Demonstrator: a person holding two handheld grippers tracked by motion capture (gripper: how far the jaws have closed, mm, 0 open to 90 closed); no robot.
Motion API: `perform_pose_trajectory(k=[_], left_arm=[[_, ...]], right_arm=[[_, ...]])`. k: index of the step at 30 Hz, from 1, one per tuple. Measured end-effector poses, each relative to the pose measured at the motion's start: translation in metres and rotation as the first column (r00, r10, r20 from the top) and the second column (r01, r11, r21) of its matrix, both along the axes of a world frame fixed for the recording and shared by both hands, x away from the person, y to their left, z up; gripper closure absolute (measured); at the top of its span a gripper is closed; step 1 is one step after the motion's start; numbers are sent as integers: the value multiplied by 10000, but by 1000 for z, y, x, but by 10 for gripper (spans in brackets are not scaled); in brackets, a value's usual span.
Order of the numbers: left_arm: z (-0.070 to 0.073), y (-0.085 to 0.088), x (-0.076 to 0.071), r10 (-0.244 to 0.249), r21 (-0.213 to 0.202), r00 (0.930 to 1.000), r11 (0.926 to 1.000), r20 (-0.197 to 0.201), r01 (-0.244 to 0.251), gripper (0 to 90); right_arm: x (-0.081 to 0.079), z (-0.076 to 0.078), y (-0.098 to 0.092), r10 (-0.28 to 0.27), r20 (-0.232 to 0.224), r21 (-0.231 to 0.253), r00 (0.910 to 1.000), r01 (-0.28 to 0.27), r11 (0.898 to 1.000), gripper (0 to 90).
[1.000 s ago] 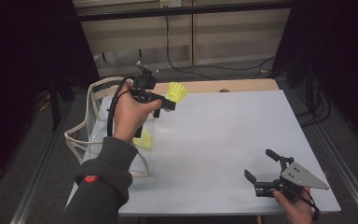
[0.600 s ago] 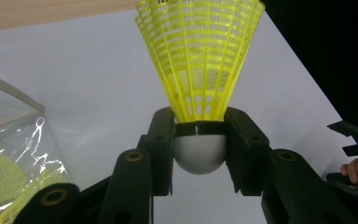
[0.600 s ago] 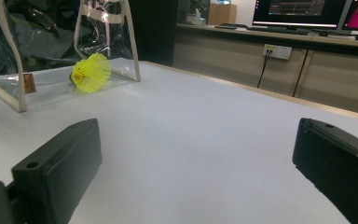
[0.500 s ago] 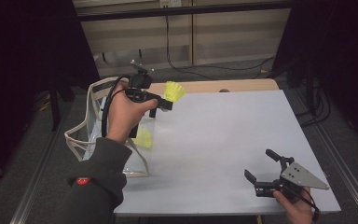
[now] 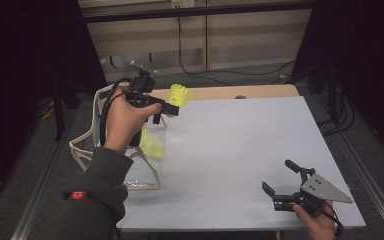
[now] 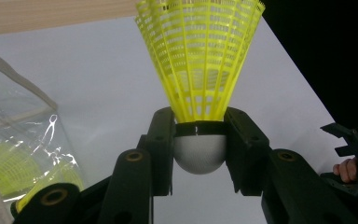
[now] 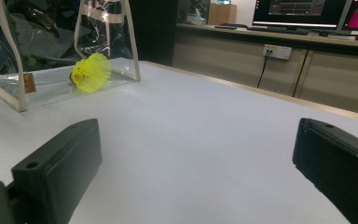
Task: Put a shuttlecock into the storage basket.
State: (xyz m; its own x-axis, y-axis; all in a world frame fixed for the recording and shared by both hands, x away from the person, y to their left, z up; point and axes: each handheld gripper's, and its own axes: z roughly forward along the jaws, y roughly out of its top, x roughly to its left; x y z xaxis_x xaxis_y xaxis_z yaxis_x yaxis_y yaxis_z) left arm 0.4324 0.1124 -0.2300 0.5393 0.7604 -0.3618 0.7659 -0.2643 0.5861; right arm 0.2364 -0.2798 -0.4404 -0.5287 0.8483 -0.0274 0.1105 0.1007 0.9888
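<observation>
My left gripper (image 5: 167, 106) (image 6: 199, 135) is shut on the white cork of a yellow plastic shuttlecock (image 5: 180, 94) (image 6: 200, 56), whose skirt points away from the jaws. It hangs in the air above the far left of the white table (image 5: 240, 150), just past the clear bag (image 5: 130, 150). A second yellow shuttlecock (image 5: 152, 146) (image 7: 91, 72) lies inside that bag. My right gripper (image 5: 286, 177) rests open low at the near right of the table, nothing between its jaws.
The clear bag with pale straps (image 7: 9, 70) lies open at the table's left edge. A wooden strip (image 5: 240, 92) runs along the far edge. Cables and a wall socket (image 7: 274, 51) lie beyond. The table's middle is bare white surface.
The left hand has drifted slightly up and back with the shuttlecock still gripped. The right gripper has stayed put.
</observation>
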Motion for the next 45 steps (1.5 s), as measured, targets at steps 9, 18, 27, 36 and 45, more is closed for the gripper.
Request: perform_pose_trajectory(k=[9,18,27,36,45], left_arm=[[3,7,-1,95,-97,10000,9999,8,-95,648],[7,18,-2,160,-161,9999,9997,6,-160,648],[8,25,-2,282,-91,9996,9996,1,-282,648],[11,35,-3,493,-79,9988,9988,47,-493,648],[12,45,-4,676,-29,9976,9977,115,-675,648]], right_arm=[[0,0,-1,-9,41,-21,10000,9,10000,12],[0,0,0,-5,59,-15,10000,5,10000,12],[1,-1,0,2,68,-11,10000,-2,10000,12],[1,-1,-1,-25,63,-31,10000,25,10000,12],[1,-1,-1,-5,58,-46,10000,5,10000,12]])
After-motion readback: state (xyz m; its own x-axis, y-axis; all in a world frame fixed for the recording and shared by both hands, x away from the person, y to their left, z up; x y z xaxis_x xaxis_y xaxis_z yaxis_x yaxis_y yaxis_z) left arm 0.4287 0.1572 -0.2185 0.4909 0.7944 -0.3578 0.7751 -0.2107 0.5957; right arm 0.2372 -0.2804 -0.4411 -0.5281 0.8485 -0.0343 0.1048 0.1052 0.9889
